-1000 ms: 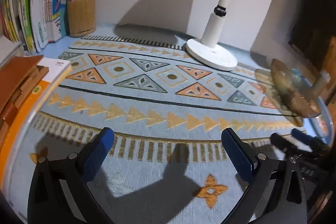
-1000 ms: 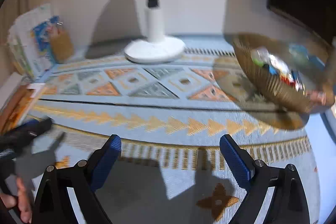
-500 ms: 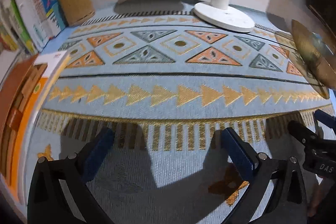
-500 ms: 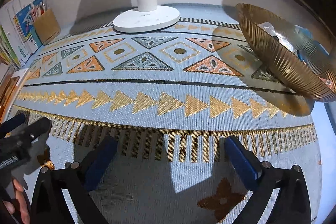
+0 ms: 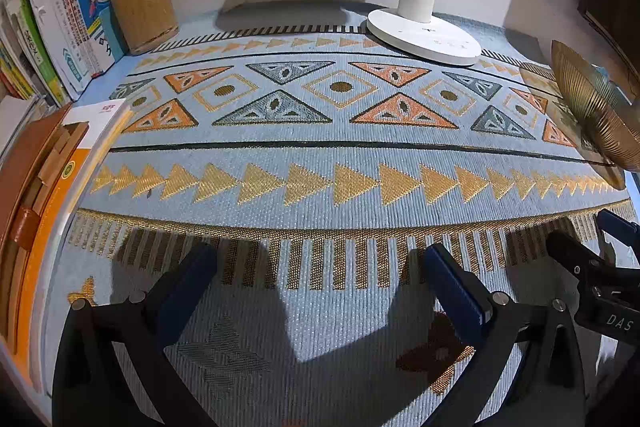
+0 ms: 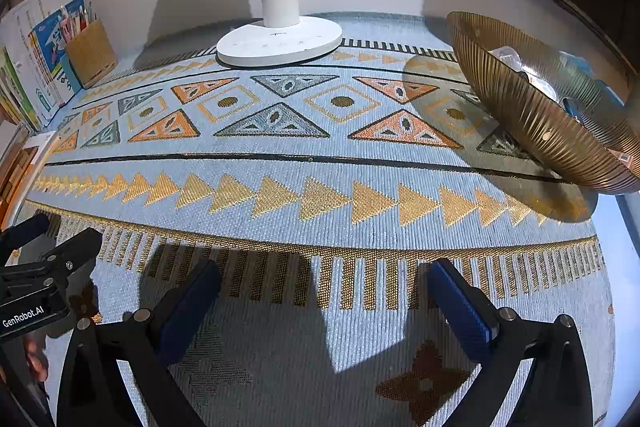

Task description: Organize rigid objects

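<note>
My left gripper [image 5: 320,279] is open and empty, low over the front of the patterned blue cloth [image 5: 340,163]. My right gripper [image 6: 324,287] is open and empty too, beside it on the right; it shows in the left wrist view [image 5: 600,247]. A ribbed golden bowl [image 6: 532,115] with several small items inside stands at the right; its edge shows in the left wrist view [image 5: 592,107]. A stack of orange and brown books [image 5: 52,187] lies at the left.
A white lamp base [image 5: 424,39] stands at the back by the wall; it also shows in the right wrist view [image 6: 280,43]. A cork pen holder [image 5: 144,11] and upright books [image 5: 52,27] fill the back left corner. The left gripper shows in the right wrist view [image 6: 40,251].
Both grippers have tipped downward and drawn back toward the front of the cloth, then steadied. Both stay open and empty.
</note>
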A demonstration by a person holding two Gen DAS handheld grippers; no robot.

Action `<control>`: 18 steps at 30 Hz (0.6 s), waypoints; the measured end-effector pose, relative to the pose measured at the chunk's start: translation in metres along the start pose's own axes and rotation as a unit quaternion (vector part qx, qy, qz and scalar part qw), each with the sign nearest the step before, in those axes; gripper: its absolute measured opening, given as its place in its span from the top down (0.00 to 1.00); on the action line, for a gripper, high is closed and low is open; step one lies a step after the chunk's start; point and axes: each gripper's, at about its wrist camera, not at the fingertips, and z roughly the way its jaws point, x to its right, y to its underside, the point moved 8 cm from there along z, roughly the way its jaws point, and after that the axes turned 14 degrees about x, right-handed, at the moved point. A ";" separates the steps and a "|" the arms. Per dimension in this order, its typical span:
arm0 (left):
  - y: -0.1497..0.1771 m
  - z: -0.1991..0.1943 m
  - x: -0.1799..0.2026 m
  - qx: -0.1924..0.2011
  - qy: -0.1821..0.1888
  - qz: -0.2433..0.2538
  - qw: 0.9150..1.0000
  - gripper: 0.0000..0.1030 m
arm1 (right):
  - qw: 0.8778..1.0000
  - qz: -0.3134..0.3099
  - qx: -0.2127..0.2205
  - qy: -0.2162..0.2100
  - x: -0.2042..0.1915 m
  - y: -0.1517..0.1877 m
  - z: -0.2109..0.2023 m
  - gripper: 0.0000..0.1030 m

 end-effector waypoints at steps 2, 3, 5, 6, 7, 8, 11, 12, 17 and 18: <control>0.000 0.000 0.000 0.000 0.000 0.000 1.000 0.00 | 1.000 0.000 0.000 0.000 0.000 0.000 0.000 0.00; -0.001 0.000 0.000 0.000 -0.001 0.000 1.000 0.00 | 1.000 0.000 0.000 0.000 0.000 0.000 0.000 0.00; -0.001 0.001 0.000 0.000 0.000 0.000 1.000 0.00 | 1.000 0.000 0.000 0.000 0.000 0.000 0.000 0.00; -0.001 0.001 0.000 0.000 0.000 0.000 1.000 0.00 | 1.000 0.000 0.000 0.000 0.000 0.000 0.000 0.00; -0.001 0.002 0.000 0.000 0.001 0.000 1.000 0.00 | 1.000 0.000 0.000 0.000 0.000 0.000 0.000 0.00; -0.001 0.001 0.000 0.000 0.000 0.000 1.000 0.00 | 1.000 0.000 0.000 0.000 0.000 0.000 0.001 0.00; 0.000 0.001 0.000 0.000 0.000 0.000 1.000 0.00 | 1.000 0.000 0.000 0.000 0.000 -0.001 0.001 0.00; -0.001 0.001 0.000 0.000 0.000 0.000 1.000 0.00 | 1.000 0.000 0.000 0.000 0.000 0.000 0.001 0.00; -0.001 0.001 0.000 0.000 0.000 0.000 1.000 0.00 | 1.000 0.000 0.000 0.000 0.000 -0.001 0.001 0.00; 0.000 0.002 0.000 0.000 0.000 0.000 1.000 0.00 | 1.000 0.000 0.000 0.000 0.000 -0.001 0.001 0.00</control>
